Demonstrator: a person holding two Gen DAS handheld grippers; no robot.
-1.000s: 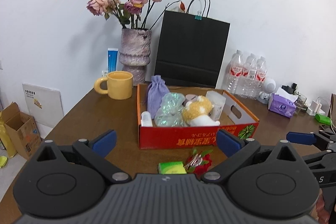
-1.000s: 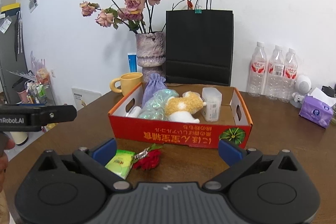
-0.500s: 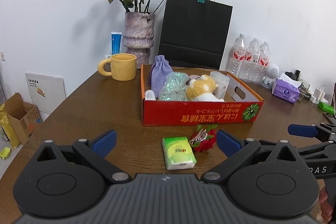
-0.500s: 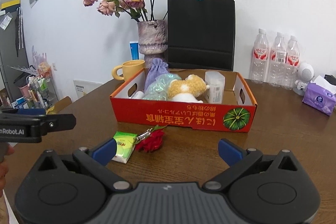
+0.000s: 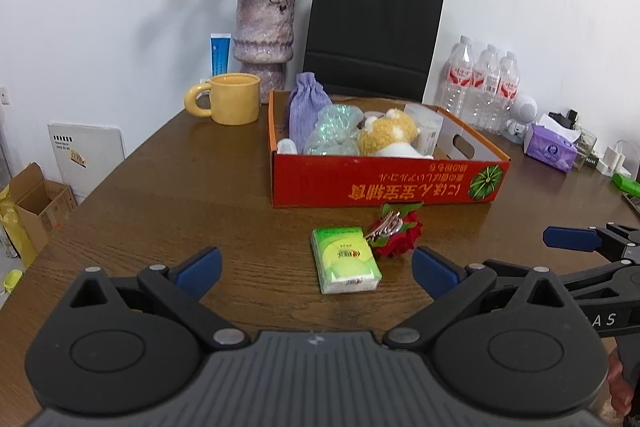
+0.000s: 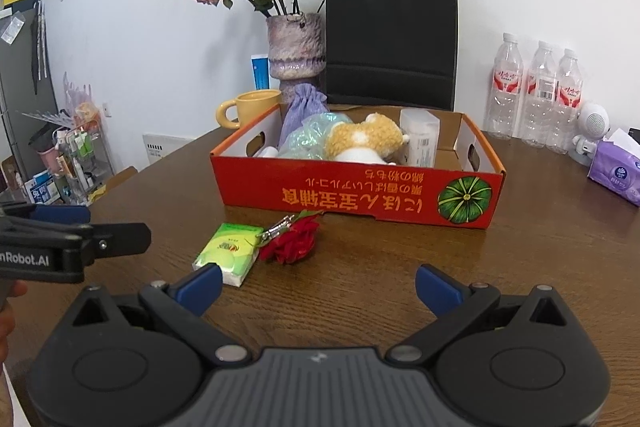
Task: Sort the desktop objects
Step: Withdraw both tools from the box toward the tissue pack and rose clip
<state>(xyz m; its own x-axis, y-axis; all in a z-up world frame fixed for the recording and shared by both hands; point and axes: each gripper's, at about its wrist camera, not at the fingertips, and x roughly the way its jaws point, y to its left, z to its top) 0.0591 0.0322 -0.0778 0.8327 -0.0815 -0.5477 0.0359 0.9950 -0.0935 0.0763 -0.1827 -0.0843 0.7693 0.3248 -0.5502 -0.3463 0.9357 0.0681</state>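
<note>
- Both grippers had drawn back from the red cardboard box (image 5: 390, 183) over the last second, so the green tissue packet (image 5: 346, 259), half hidden under the left tool before, lay in full view on the brown wooden table (image 5: 180, 187).
- Left gripper (image 5: 316, 267) hung with its blue-tipped fingers spread wide and empty; the packet lay just ahead, between them, its long axis running roughly away from the camera.
- Right gripper (image 6: 318, 281) was likewise wide open and empty; from there the packet (image 6: 227, 253) sat off to its left, just ahead of the left fingertip, so the left hand looked the better placed.
- A red fabric rose with a metal clip (image 5: 394, 233) touched, or very nearly touched, the packet's far right corner; the fisheye view left that unclear.
- Bare table lay left of the packet, giving room to close in.
- Beyond, the box held a lilac pouch (image 5: 306, 111), an iridescent bag (image 5: 334, 135), a yellow plush toy (image 5: 390, 135) and a clear tub (image 6: 418, 137), with free floor at its right end.
</note>
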